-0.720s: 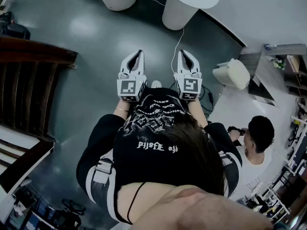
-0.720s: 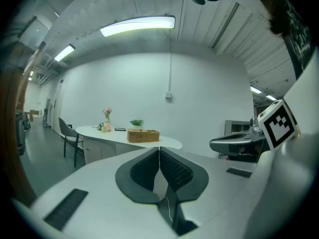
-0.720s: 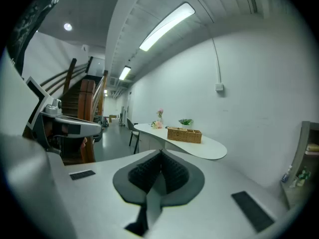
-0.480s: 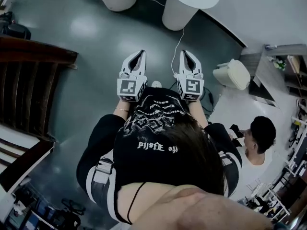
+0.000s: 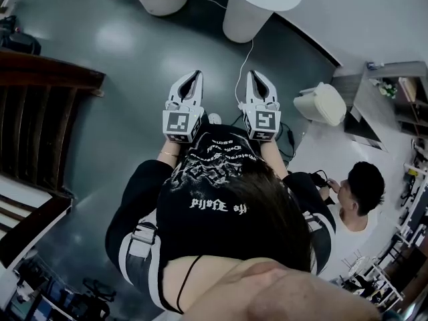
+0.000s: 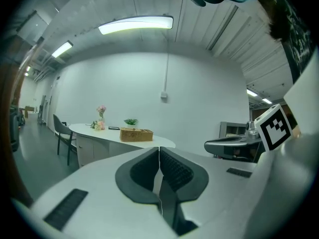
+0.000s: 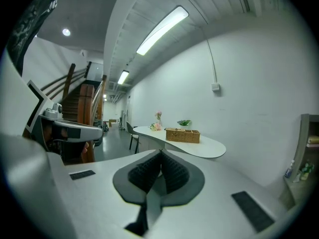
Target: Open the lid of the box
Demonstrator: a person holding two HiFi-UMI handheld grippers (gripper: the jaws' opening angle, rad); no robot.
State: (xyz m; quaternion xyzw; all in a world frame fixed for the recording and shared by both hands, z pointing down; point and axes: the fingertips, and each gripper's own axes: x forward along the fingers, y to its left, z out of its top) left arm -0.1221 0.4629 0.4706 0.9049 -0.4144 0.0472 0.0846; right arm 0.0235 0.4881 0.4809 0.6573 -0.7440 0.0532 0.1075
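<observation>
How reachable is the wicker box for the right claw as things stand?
Probably not yet. The right claw, shut, points toward the wicker box, but the box sits far off on the white table across open floor. Nothing seems to block the way; the claw must be carried closer.

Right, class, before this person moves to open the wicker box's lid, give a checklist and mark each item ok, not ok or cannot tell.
1. Wicker box in sight, on the white table: ok.
2. Box within reach of either gripper: not ok, it stands far ahead.
3. Left gripper empty: ok, jaws together on nothing.
4. Right gripper empty: ok, jaws together on nothing.
5. Lid closed: cannot tell, too small.
</observation>
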